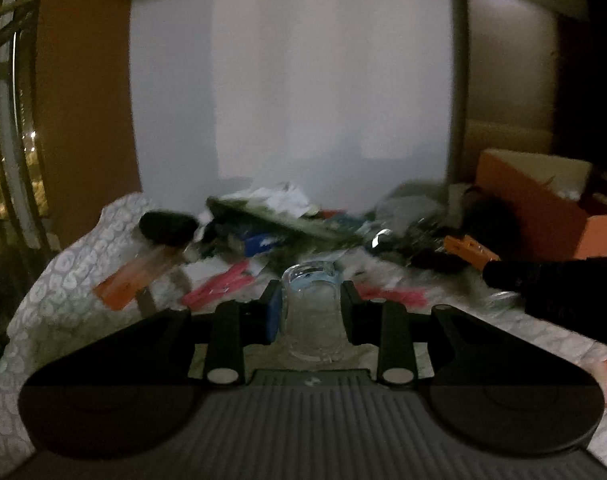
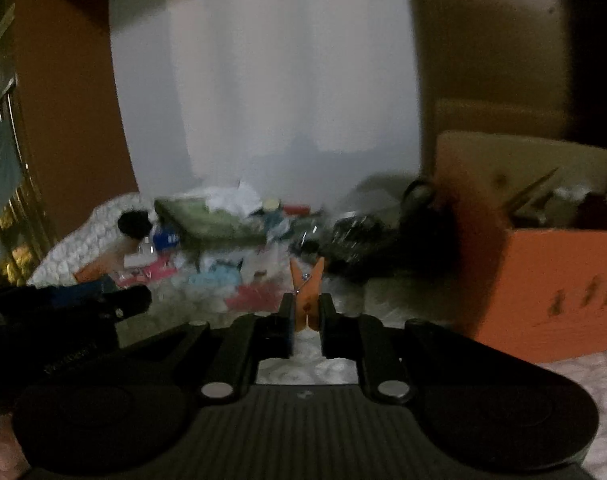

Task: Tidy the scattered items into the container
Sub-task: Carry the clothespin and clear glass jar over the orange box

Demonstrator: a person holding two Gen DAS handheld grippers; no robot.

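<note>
My left gripper (image 1: 310, 300) is shut on a small clear plastic cup (image 1: 312, 312), held above the white patterned cloth. My right gripper (image 2: 306, 312) is shut on an orange clothespin (image 2: 308, 292), its prongs pointing up. The orange box (image 2: 543, 280) stands just right of the right gripper, with items inside; it also shows at the far right in the left wrist view (image 1: 543, 216). Scattered items lie ahead on the cloth: pink clothespins (image 1: 219, 284), an orange clothespin (image 1: 469, 250), an orange tube (image 1: 131, 280), a blue packet (image 1: 261, 242). The view is dim and blurred.
A pile of green packaging and white paper (image 1: 271, 208) lies at the back of the cloth, with a black object (image 1: 167, 226) to its left and dark clutter (image 2: 367, 240) beside the box. A white wall (image 1: 291, 80) stands behind. The cloth's edge (image 1: 31, 300) falls away at left.
</note>
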